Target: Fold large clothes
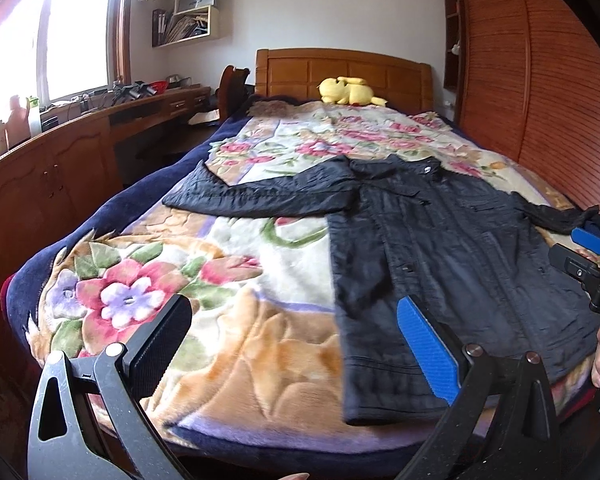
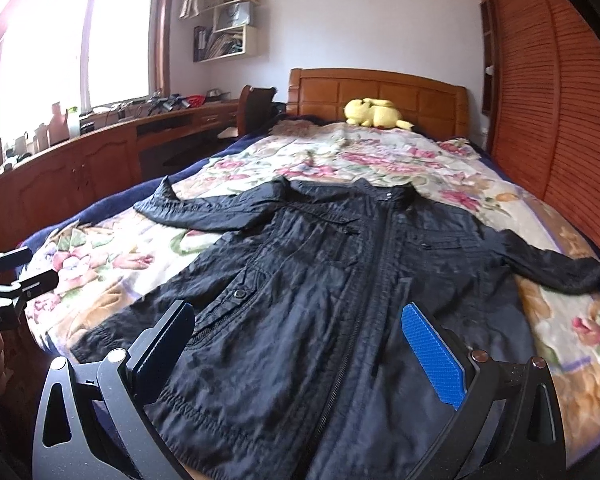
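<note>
A black zip jacket [image 1: 440, 248] lies flat and face up on the floral blanket [image 1: 236, 280], collar toward the headboard, both sleeves spread out sideways. In the right wrist view the jacket [image 2: 320, 300] fills the middle. My left gripper [image 1: 296, 344] is open and empty, held above the blanket by the jacket's left hem. My right gripper [image 2: 300, 352] is open and empty, above the jacket's lower front. The right gripper also shows at the right edge of the left wrist view [image 1: 592, 252], and the left gripper at the left edge of the right wrist view [image 2: 8, 276].
A yellow plush toy [image 1: 350, 91] lies by the wooden headboard [image 1: 340, 68]. A long wooden desk [image 1: 80, 148] with clutter runs along the left under the window. Louvred wardrobe doors [image 1: 540, 92] stand along the bed's right side.
</note>
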`<state>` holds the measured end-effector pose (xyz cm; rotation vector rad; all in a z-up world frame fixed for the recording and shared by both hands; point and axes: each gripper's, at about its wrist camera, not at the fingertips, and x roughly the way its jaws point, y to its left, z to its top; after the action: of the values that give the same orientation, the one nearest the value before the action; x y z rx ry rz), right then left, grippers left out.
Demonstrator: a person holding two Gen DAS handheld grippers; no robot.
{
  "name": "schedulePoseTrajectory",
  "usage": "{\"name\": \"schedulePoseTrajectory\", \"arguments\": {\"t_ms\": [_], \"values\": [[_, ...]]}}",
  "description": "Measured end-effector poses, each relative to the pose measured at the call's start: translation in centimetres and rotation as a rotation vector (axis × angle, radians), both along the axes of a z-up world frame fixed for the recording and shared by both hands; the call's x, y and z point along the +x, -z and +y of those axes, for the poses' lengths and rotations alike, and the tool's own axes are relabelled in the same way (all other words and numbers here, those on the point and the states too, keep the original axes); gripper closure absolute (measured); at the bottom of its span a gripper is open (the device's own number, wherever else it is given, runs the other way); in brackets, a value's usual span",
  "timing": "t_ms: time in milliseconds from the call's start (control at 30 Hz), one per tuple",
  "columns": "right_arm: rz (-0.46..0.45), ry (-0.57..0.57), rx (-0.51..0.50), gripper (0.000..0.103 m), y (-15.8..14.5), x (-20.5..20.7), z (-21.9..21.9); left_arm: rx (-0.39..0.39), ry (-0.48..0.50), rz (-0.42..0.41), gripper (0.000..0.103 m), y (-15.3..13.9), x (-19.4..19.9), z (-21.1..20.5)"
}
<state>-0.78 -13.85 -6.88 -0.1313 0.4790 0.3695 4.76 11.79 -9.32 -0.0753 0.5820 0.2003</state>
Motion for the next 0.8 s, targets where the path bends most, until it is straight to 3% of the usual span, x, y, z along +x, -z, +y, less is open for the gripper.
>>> {"name": "schedulePoseTrajectory", "arguments": {"t_ms": [333, 433, 633, 800], "values": [[0.073, -0.113, -0.108, 0.000, 3.2, 8.5, 5.5, -0.013, -0.058, 0.041, 0.000, 1.9, 4.3, 4.8], [0.134, -0.142, -0.107, 0.000, 4.5, 10.9, 6.2, -0.021, -0.064, 0.046, 0.000, 2.0, 5.6, 6.3], [0.245, -0.153, -0.091, 0.000, 7.5, 13.2, 6.3, -0.034, -0.064, 0.069, 0.000, 2.5, 8.5, 10.0], [0.246, -0.141, -0.066, 0.000, 7.2, 13.2, 5.6, -0.048, -0.060, 0.101, 0.000, 3.4, 12.2, 13.6]]}}
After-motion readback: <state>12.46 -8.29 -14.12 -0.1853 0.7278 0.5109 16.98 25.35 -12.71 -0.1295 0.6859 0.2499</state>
